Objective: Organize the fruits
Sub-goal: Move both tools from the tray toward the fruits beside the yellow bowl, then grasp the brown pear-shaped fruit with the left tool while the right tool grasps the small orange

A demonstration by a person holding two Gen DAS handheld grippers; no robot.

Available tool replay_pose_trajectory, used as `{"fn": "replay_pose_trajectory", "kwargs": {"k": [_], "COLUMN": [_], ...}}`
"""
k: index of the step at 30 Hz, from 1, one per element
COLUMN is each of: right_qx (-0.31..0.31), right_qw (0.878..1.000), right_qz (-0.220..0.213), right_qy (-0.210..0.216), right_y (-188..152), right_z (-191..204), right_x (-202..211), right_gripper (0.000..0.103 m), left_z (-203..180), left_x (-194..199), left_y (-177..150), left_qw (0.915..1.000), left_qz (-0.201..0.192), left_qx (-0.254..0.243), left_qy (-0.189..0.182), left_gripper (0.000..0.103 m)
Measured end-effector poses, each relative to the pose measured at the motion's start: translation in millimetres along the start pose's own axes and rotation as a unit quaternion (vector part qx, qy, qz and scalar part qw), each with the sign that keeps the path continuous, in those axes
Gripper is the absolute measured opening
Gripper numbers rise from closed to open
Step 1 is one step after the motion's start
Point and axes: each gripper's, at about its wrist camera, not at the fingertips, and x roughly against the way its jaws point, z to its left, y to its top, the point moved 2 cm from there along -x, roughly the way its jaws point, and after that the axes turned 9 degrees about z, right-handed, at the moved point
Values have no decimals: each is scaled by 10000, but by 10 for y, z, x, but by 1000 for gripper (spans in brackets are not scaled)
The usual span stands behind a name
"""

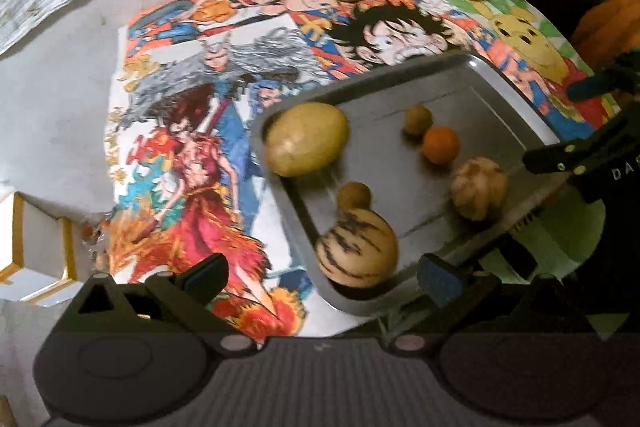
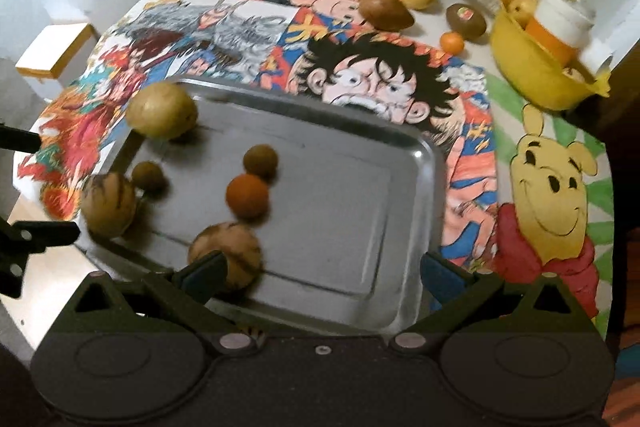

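Beyond tray [image 2: 420,163], only right wrist shows bear drawing [image 2: 554,187].

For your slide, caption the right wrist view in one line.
Open right gripper above a metal tray holding six fruits; four more wait beside a yellow bowl.

The right half of the metal tray [image 2: 400,187] is bare, with lots of room to reach in. Its left side is crowded with fruit: a mango [image 2: 162,110], an orange [image 2: 247,196] and a striped fruit [image 2: 108,205].
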Motion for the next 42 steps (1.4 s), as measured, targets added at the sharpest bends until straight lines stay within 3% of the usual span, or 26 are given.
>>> {"fn": "replay_pose_trajectory", "kwargs": {"k": [9, 18, 25, 33, 38, 42], "right_qx": [-357, -299, -1032, -1979, -2144, -2207], "right_qw": [9979, 9929, 9844, 9694, 9649, 9628], "right_qz": [-518, -1152, -1414, -1442, -1507, -1531], "right_qy": [-128, -77, 182, 168, 141, 308], "right_y": [205, 479, 670, 985, 1182, 1325], "right_z": [-235, -507, -922, -1528, -1752, -1821], "right_x": [-17, 109, 79, -121, -345, -604], "right_gripper": [102, 102, 102, 100, 94, 86], "left_z": [200, 176, 122, 70, 13, 22], "left_x": [45, 57, -46, -254, -447, -681], "left_y": [356, 905, 1396, 1968, 2351, 2622], "left_qw": [9981, 9951, 9934, 9907, 9898, 9861], "left_qz": [-116, -530, -706, -716, -644, -381], "left_qx": [573, 830, 900, 1156, 1268, 1559], "left_qy": [187, 76, 91, 5, -49, -430], "left_gripper": [102, 102, 102, 102, 102, 102]}}
